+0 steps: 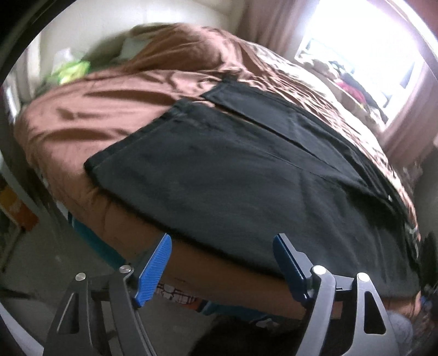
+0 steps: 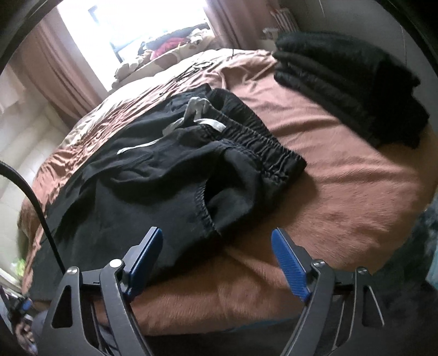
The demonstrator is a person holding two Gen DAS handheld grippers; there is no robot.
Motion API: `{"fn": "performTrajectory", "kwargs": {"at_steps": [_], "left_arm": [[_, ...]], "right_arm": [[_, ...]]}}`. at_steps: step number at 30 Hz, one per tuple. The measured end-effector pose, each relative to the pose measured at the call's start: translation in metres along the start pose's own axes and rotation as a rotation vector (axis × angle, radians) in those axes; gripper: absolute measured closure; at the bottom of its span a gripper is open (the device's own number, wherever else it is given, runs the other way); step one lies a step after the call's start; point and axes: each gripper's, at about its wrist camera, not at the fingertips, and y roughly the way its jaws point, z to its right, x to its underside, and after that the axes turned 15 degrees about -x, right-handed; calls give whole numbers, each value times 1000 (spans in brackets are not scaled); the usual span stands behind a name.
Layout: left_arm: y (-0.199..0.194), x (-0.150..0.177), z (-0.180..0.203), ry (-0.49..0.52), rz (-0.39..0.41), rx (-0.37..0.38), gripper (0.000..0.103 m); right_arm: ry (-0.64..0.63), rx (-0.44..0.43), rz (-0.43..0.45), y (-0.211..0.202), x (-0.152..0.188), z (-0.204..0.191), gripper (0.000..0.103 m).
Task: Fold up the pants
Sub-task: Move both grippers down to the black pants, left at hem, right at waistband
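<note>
A pair of black pants point(image 1: 246, 169) lies spread flat on a bed covered by a brown blanket point(image 1: 109, 109), running along the bed's near edge. From the left side I see the two legs side by side, their hems towards the far left part of the bed; the lower right of the fabric fades into shadow and the edge of the view. From the right side the elastic waistband point(image 2: 262, 142) shows with a pale drawstring point(image 2: 197, 120) lying loose over it, and a pocket opening point(image 2: 204, 202) gapes near the bed's front edge.

The left claw point(image 1: 223, 267) hangs spread just over the near edge of the bed, blue pads apart, nothing between them; the pant leg's lower edge sits just beyond its tips. The right claw point(image 2: 217, 263) is likewise spread and empty, poised above the blanket at the near edge, just beside the waist corner of the pants.

A stack of folded dark clothes point(image 2: 353, 87) rests at the far right corner of the bed. By the window point(image 2: 137, 24) sits a heap of things too washed out to identify. Everything is smeared by blur, and a black cable point(image 2: 35, 202) crosses the left of the right-hand view
</note>
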Motion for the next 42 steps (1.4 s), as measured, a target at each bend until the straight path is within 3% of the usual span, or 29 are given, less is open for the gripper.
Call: {"fn": "performTrajectory", "kwargs": {"at_steps": [4,7,12,29,37,42], "left_arm": [[6,-2,-13,-60,-8,46,27],[16,-5,-18,-91,-35,41,36],[31,-8,-36,-170,-59,64,36],[52,-54,-85,-342,15,55,36],[54,-63,-74,-267,44,-38,33],[59,-65,-59,-172,64,-155,32]], "right_arm": [[26,-12,-16,11,-2,16,22],[44,-33,-23,18,-4,23,22],[80,-44,-23,25,-5,33,22],[135,-61,21,54,-26,44,22],[102,-29,51,65,-32,42,22],[23,30,34,72,-30,29,22]]}}
